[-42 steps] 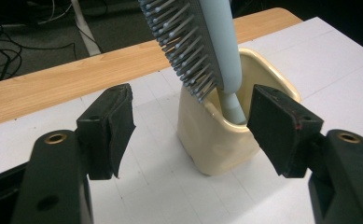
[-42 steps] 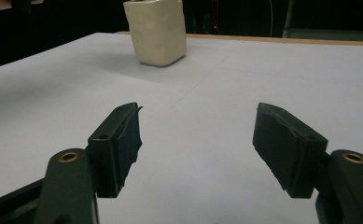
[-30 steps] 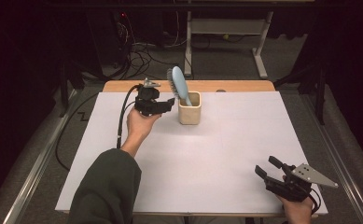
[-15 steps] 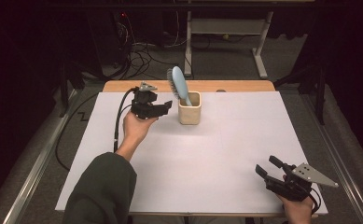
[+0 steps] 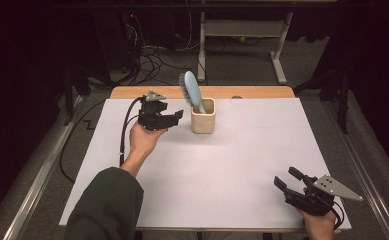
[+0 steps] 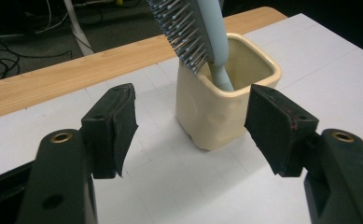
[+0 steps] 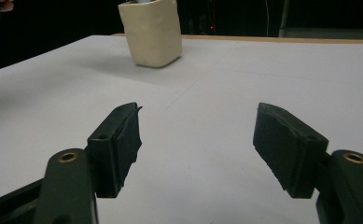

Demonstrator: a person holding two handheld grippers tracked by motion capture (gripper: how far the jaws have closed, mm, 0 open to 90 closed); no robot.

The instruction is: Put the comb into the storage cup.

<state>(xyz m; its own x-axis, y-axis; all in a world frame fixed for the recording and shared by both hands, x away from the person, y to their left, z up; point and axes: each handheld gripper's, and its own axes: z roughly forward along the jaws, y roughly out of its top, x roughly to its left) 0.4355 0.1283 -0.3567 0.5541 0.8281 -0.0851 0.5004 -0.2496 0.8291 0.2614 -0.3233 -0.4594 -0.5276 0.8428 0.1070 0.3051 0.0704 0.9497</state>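
White sheet [image 5: 242, 180] is laid over wooden table [image 5: 262, 92]. Beyond table's far edge, cables [image 5: 152, 55] & a metal frame [image 5: 242, 30] are seen on floor.

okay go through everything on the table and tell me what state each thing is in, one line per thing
Hairbrush: standing handle-down in the cup, leaning, bristles facing left in the high view.
Cream cup: upright on the white table cover, holding the hairbrush.
Left claw: open, empty, close beside the cup, not touching it.
Right claw: open, empty, near the table's front right corner.
White table cover: flat.
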